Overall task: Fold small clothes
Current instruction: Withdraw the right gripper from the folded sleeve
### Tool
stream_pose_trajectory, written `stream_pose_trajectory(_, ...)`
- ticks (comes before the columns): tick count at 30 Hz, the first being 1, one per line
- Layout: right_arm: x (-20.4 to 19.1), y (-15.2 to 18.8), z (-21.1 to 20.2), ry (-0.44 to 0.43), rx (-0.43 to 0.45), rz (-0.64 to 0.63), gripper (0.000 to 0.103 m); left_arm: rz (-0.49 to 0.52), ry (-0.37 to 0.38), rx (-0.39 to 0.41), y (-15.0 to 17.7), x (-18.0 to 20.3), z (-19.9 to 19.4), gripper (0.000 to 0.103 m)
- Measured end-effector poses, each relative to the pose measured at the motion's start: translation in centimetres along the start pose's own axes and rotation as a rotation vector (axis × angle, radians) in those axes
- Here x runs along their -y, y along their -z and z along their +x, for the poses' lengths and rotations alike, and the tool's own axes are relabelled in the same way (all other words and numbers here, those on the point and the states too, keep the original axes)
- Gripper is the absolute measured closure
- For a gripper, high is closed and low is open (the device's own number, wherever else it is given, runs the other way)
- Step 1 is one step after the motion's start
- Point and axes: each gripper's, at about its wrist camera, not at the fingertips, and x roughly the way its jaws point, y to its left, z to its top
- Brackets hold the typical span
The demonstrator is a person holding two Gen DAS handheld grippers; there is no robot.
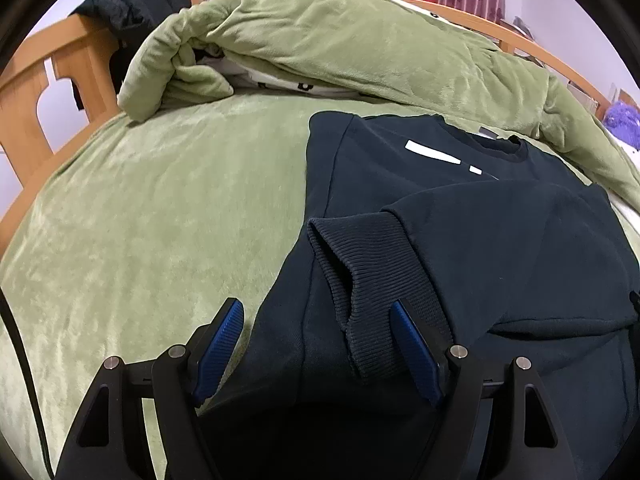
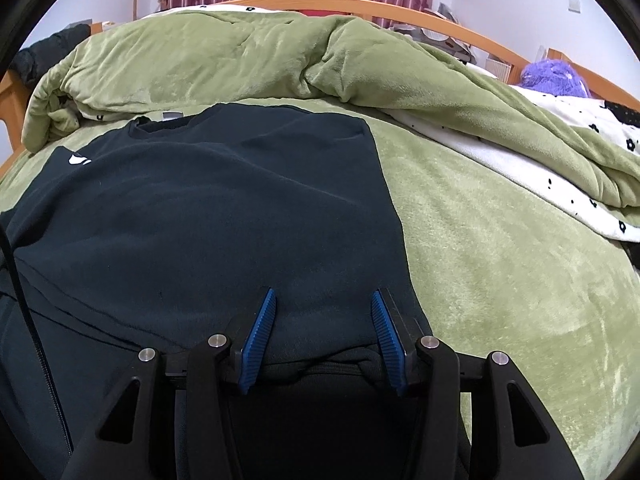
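Note:
A dark navy sweatshirt (image 1: pixel 460 216) lies flat on the green blanket (image 1: pixel 160 220), collar toward the far side, a white mark on its chest. One sleeve is folded across the body, and its ribbed cuff (image 1: pixel 372 280) points at me. My left gripper (image 1: pixel 316 308) is open wide over the garment's left edge: one finger stands above the blanket, the other rests by the cuff. My right gripper (image 2: pixel 323 298) sits low on the sweatshirt (image 2: pixel 208 208) near its right edge, jaws half apart, with hem fabric lying between the blue pads (image 2: pixel 260 328) and not visibly pinched.
A bunched green duvet (image 2: pixel 280 60) with a white flowered lining lies across the far side of the bed. The wooden bed frame (image 1: pixel 36 80) carries a black garment (image 1: pixel 132 4) at the left. A purple fluffy item (image 2: pixel 556 76) sits at the far right.

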Motion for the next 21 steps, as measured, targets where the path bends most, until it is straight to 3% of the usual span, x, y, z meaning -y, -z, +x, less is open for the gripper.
stream_pose_trajectory(12,-0.2,0.0,-0.1,0.006,-0.004,-0.011,0.052,-0.008,0.046,-0.013,-0.1,0.1,-0.4,0.032)
stream_pose_trajectory(21,0.1,0.0,-2.2,-0.019,-0.003,-0.031,0.049,0.039,0.085,0.040,0.2,1.4,-4.5,0.032)
